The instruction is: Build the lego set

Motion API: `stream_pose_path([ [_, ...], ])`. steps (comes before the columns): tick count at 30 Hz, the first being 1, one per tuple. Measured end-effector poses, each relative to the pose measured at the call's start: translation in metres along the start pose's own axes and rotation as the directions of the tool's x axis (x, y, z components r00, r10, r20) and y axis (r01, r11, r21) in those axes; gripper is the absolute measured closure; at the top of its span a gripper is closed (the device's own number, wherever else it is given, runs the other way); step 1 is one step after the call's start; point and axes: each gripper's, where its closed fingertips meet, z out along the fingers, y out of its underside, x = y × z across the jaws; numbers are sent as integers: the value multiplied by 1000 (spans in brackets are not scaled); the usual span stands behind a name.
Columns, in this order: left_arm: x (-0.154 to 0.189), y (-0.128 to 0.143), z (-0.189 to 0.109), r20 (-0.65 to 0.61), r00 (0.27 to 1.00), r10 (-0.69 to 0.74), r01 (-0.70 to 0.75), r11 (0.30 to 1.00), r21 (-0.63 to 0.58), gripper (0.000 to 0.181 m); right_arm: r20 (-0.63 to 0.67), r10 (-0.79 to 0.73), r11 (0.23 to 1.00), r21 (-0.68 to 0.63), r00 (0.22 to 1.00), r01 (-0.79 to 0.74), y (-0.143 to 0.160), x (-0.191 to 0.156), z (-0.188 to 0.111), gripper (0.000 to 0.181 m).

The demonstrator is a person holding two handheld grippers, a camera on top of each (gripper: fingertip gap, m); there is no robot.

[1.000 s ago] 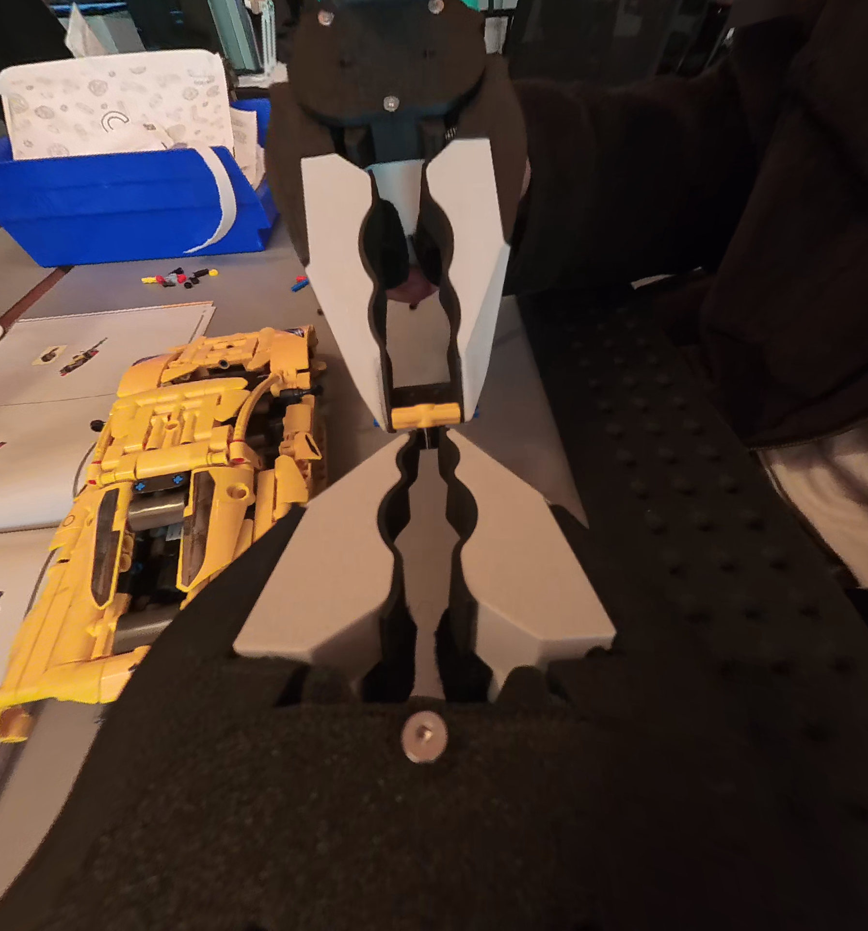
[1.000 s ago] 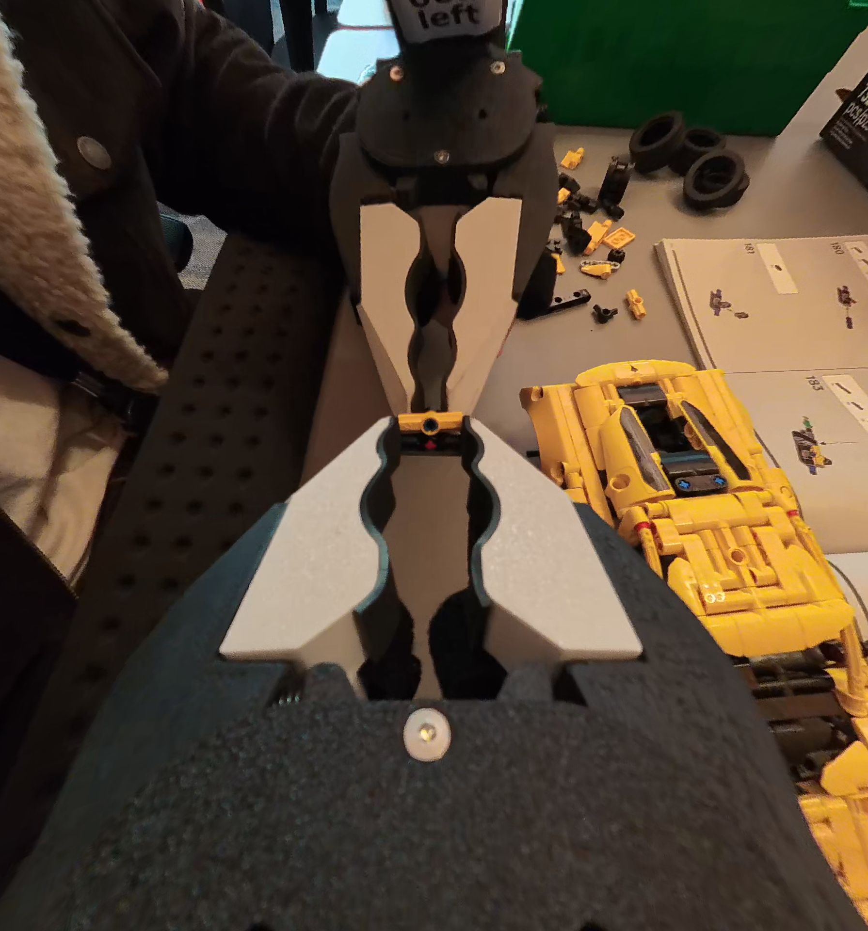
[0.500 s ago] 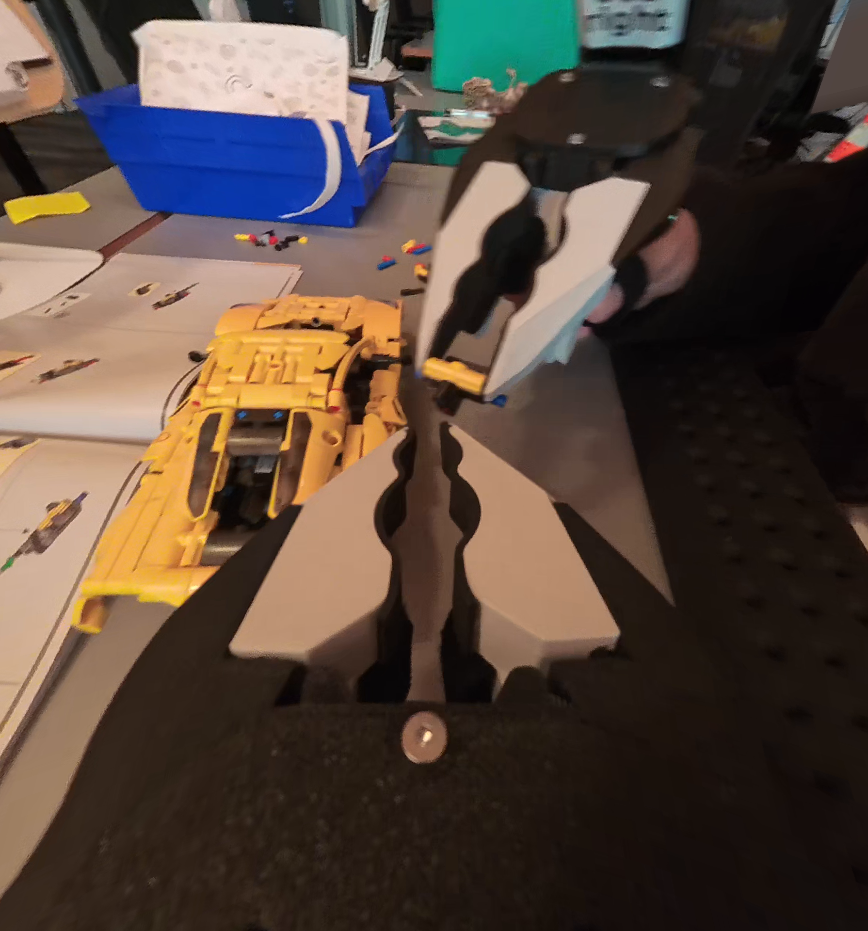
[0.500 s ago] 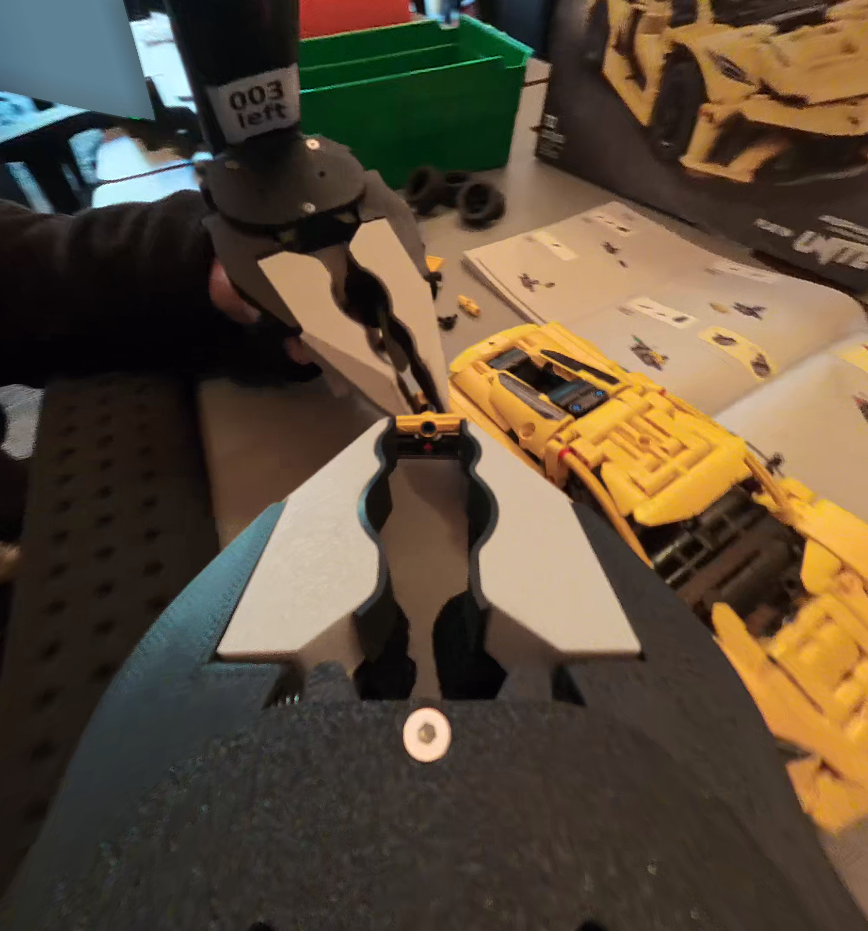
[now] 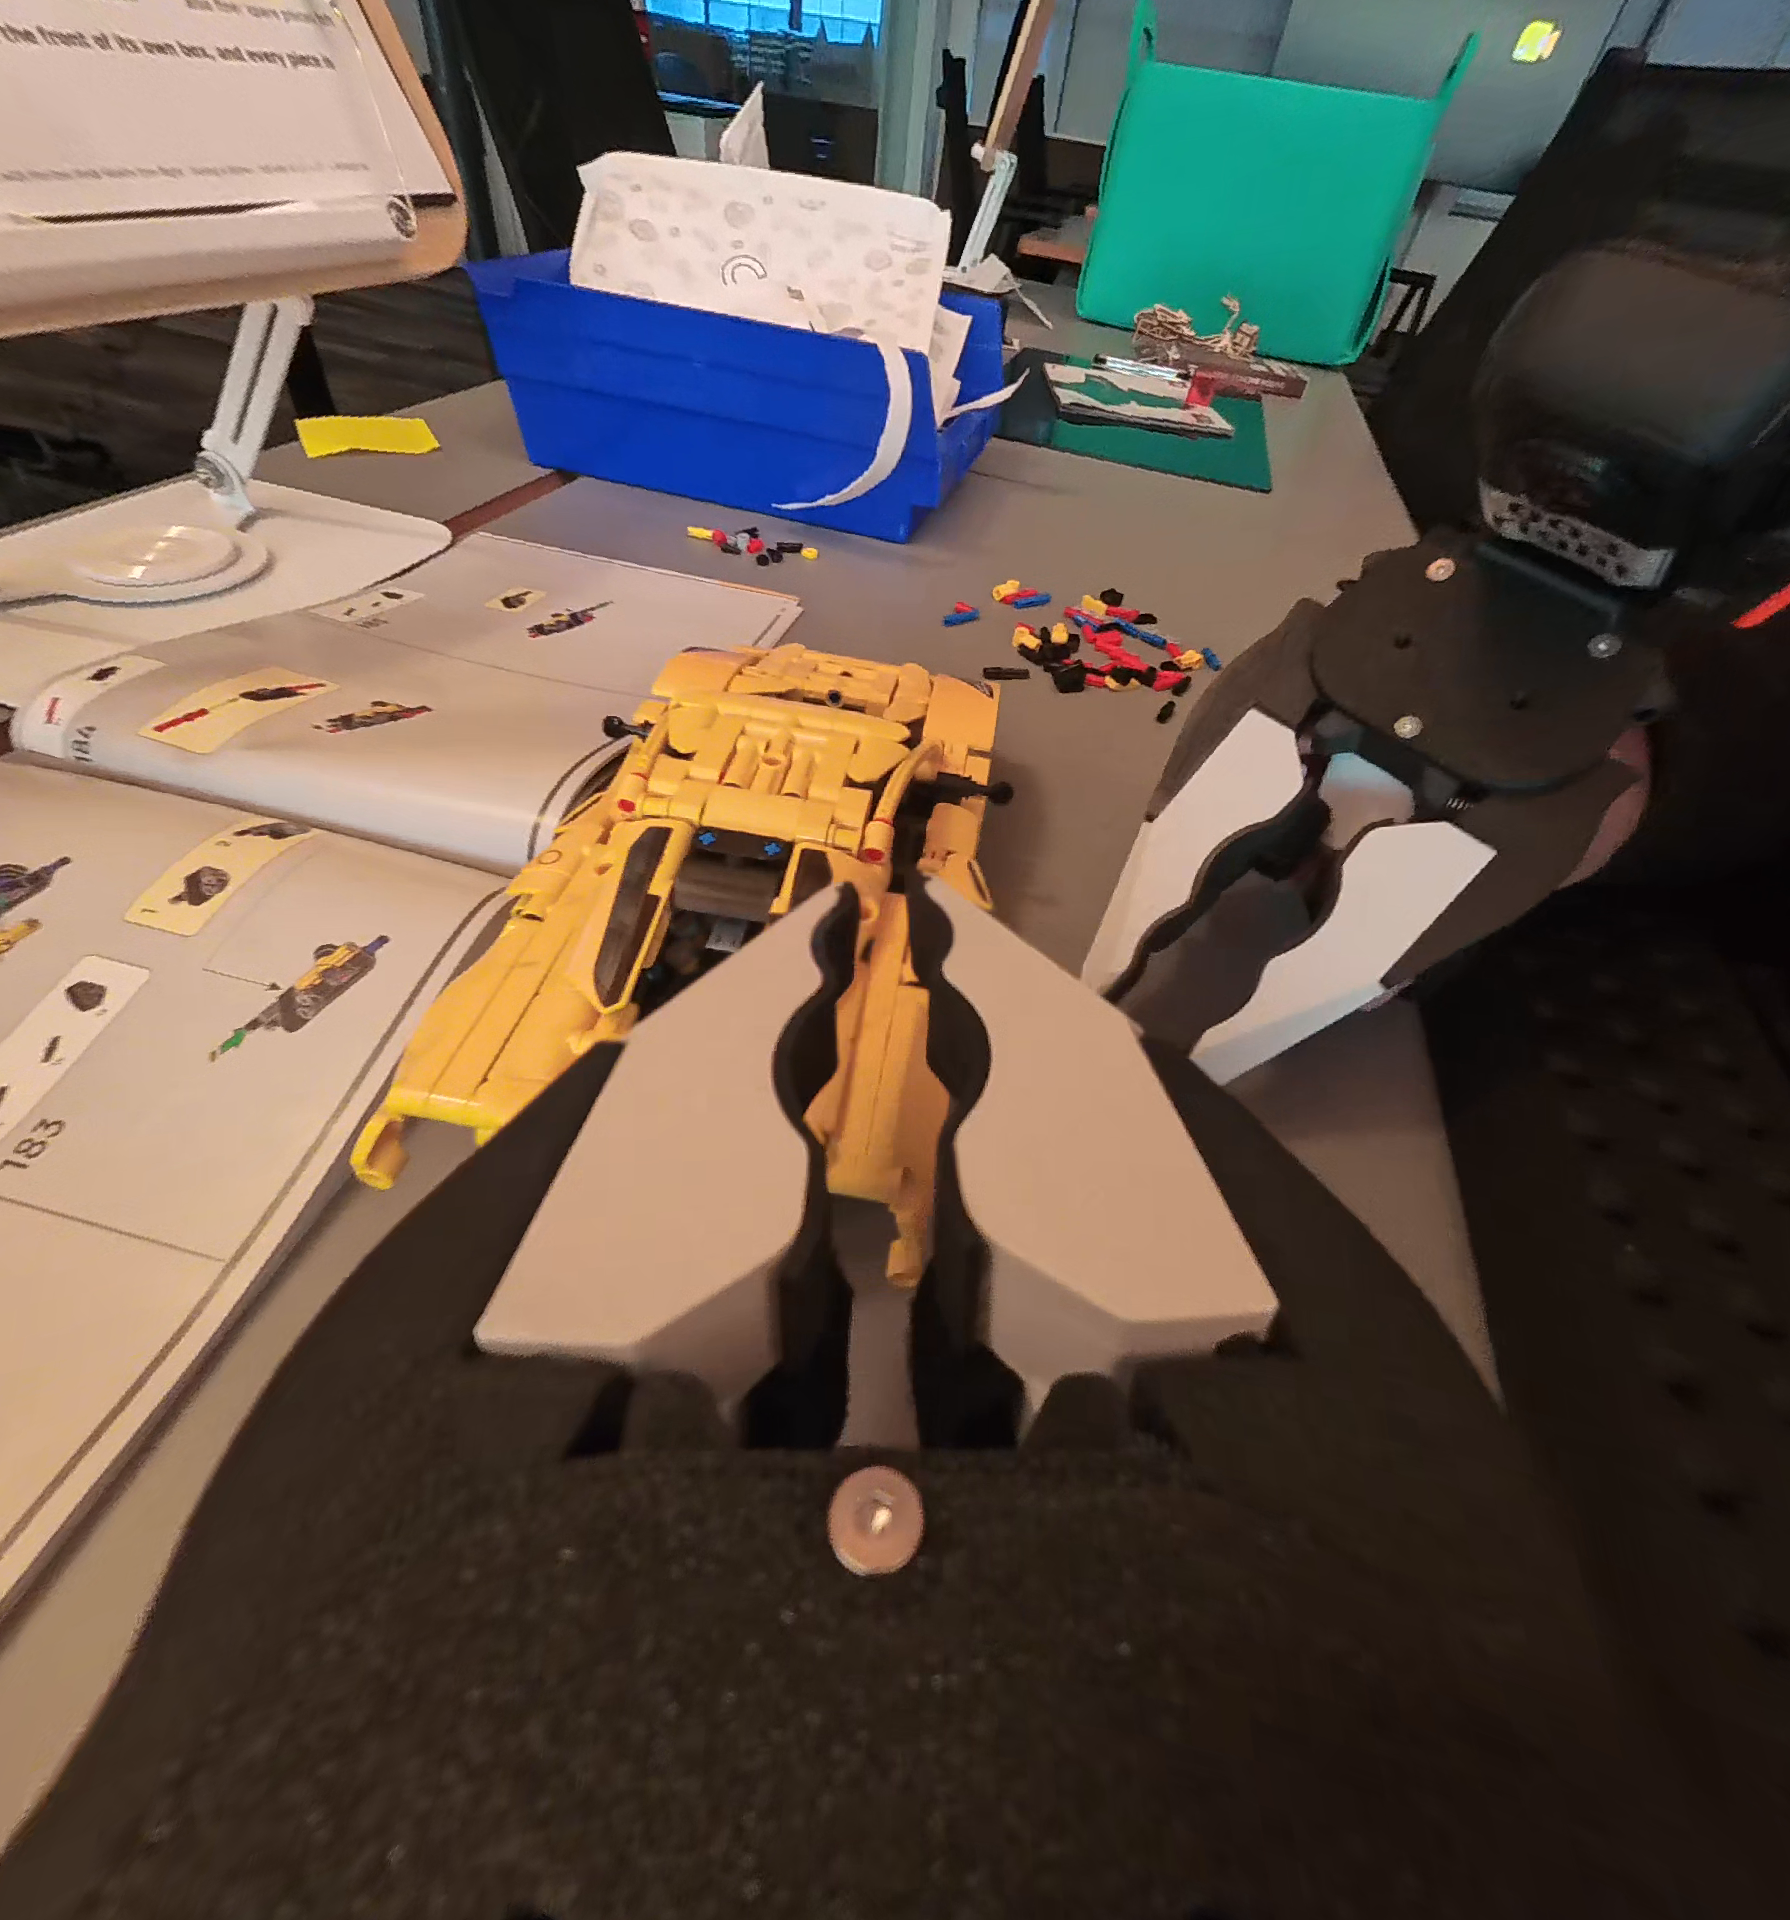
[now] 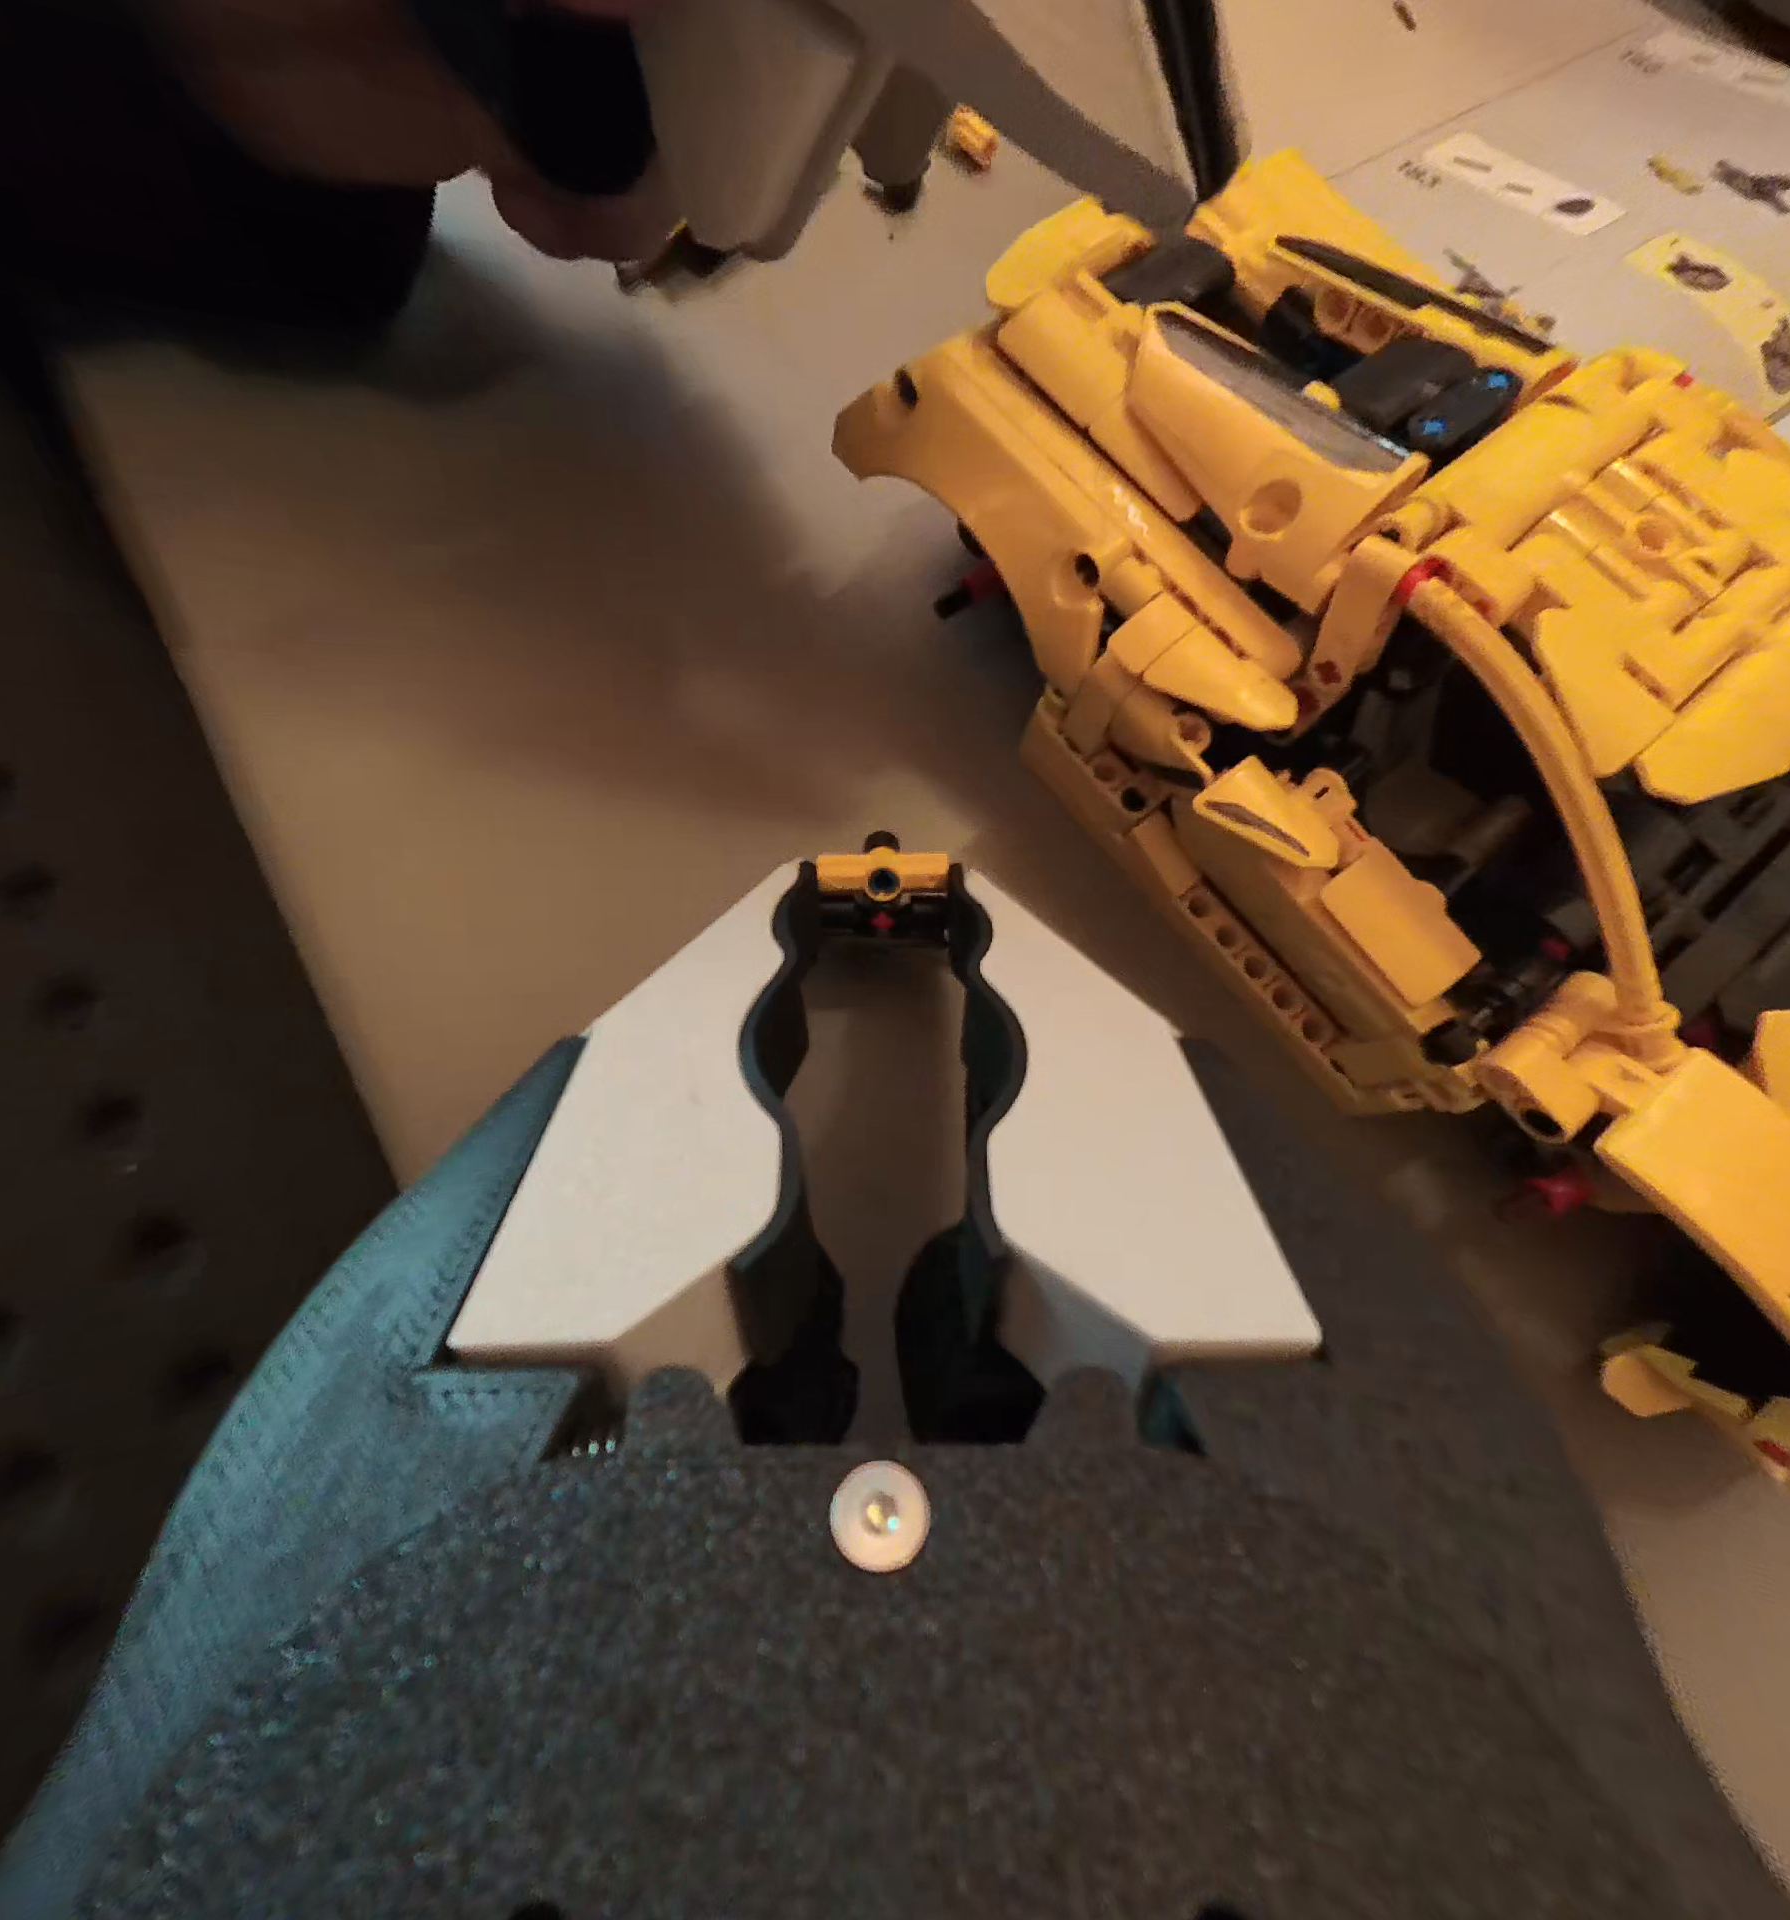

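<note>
Right wrist view shows the right gripper (image 6: 880, 883) with its jaws closed on a small yellow connector piece (image 6: 878, 876) pinched at the very tips, held over the grey surface (image 6: 517, 644). The yellow lego car (image 6: 1390, 665) lies to the right of it, near but apart. Left wrist view shows the left gripper (image 5: 886, 899) with its jaws nearly together and nothing between them, poised above the car's near side. The open instruction booklet (image 5: 143, 1039) lies left of the car, touching it. Loose small pieces (image 5: 1099, 649) are scattered beyond the car, in front of a blue bin (image 5: 725, 416) holding paper.
</note>
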Motion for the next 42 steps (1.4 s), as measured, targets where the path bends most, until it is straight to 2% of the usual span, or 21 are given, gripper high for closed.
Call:
stream_pose_path([
  [5, -9, 1, -2, 44, 999, 17, -16, 1000, -8, 173, 70, 93, 996, -13, 993, -92, 7, 1, -3, 158],
  [10, -21, 2, -6, 124, 990, 68, -65, 997, -28, 173, 96, 107, 994, -22, 990, -105, 10, 0, -3, 158],
  [13, -51, -2, -19, 298, 949, 100, -92, 995, -42, 173, 87, 101, 995, -24, 991, -100, 9, 3, -3, 155],
  [16, -92, -5, -48, 512, 855, 80, -65, 997, -48, 174, 107, 124, 992, 13, 987, -126, 4, 6, -5, 144],
  [20, -125, -2, -77, 631, 775, 27, -1, 999, -42, 173, 151, 163, 967, 170, 975, -188, -15, 18, -21, 141],
  [23, -132, 2, -83, 637, 770, -28, 51, 999, -18, 173, 96, 194, 941, 261, 976, -213, -16, 51, -45, 140],
  [26, -132, 5, -81, 629, 776, -41, 76, 997, -28, 171, -112, 233, 942, 272, 966, -196, 8, 109, -91, 142],
  [27, -132, 7, -80, 629, 777, -41, 81, 996, -35, 170, -198, 257, 943, 265, 946, -201, 24, 132, -112, 150],
  [29, -133, 11, -78, 622, 782, -50, 99, 994, -44, 168, -301, 346, 929, 243, 889, -279, 62, 170, -150, 151],
  [31, -131, 16, -73, 597, 799, -77, 130, 990, -47, 168, -322, 435, 900, 180, 841, -397, 107, 190, -175, 151],
  [33, -129, 17, -70, 570, 815, -104, 152, 988, -37, 168, -331, 484, 875, 164, 810, -456, 135, 200, -191, 157],
  [36, -126, 17, -67, 551, 827, -113, 158, 987, -34, 168, -312, 484, 875, 159, 818, -457, 138, 198, -188, 160],
  [39, -123, 15, -65, 541, 835, -102, 146, 989, -39, 168, -263, 446, 895, 111, 855, -433, 121, 185, -156, 160],
  [42, -121, 17, -61, 535, 841, -78, 129, 990, -58, 168, -317, 363, 924, 2, 876, -382, 122, 183, -132, 158],
])
